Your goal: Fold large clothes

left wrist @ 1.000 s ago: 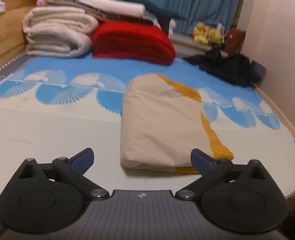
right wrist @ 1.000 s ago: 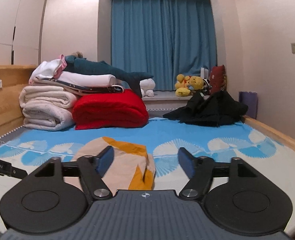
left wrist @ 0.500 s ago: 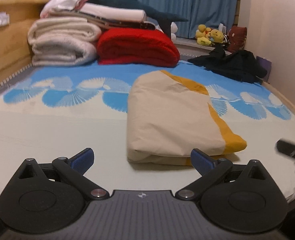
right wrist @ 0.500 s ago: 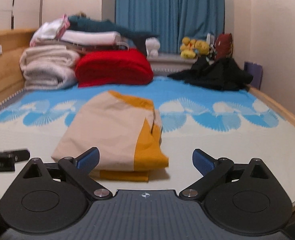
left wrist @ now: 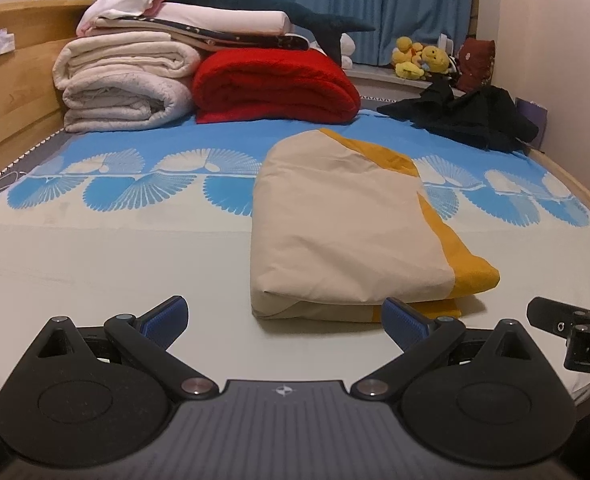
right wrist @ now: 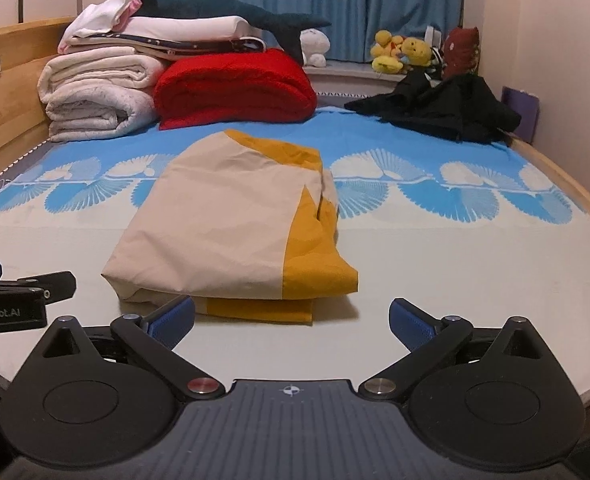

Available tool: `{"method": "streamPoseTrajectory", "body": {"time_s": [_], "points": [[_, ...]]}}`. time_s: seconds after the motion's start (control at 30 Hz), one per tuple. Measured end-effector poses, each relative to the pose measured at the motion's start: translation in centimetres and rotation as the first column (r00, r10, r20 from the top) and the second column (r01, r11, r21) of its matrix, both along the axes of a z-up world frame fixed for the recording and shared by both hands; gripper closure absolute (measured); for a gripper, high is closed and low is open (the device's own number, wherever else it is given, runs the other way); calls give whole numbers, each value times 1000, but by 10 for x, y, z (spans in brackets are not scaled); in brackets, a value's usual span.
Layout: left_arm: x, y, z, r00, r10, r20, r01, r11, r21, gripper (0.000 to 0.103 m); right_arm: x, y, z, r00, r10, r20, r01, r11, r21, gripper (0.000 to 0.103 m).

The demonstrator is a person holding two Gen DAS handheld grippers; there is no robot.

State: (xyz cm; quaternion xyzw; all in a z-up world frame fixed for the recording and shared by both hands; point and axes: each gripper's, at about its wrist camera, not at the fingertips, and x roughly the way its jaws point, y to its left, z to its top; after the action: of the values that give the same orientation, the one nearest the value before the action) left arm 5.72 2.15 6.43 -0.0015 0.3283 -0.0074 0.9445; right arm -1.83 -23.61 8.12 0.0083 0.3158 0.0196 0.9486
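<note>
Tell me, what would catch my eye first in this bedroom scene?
Probably the folded beige and mustard garment, lying in the middle of the bed just ahead of both open tongs, left and right. Behind it, a bright red blanket sits beside rolled white bedding, and a crumpled black garment lies at the far right.
</note>
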Motion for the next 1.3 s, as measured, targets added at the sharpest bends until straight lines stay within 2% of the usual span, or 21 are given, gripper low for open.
{"method": "streamPoseTrajectory", "body": {"time_s": [1.3], "points": [[-2,-7,0,999,-38,20,38,999,12,0,3,2,0,1000,-9,-8,9,1000,0,1]]}}
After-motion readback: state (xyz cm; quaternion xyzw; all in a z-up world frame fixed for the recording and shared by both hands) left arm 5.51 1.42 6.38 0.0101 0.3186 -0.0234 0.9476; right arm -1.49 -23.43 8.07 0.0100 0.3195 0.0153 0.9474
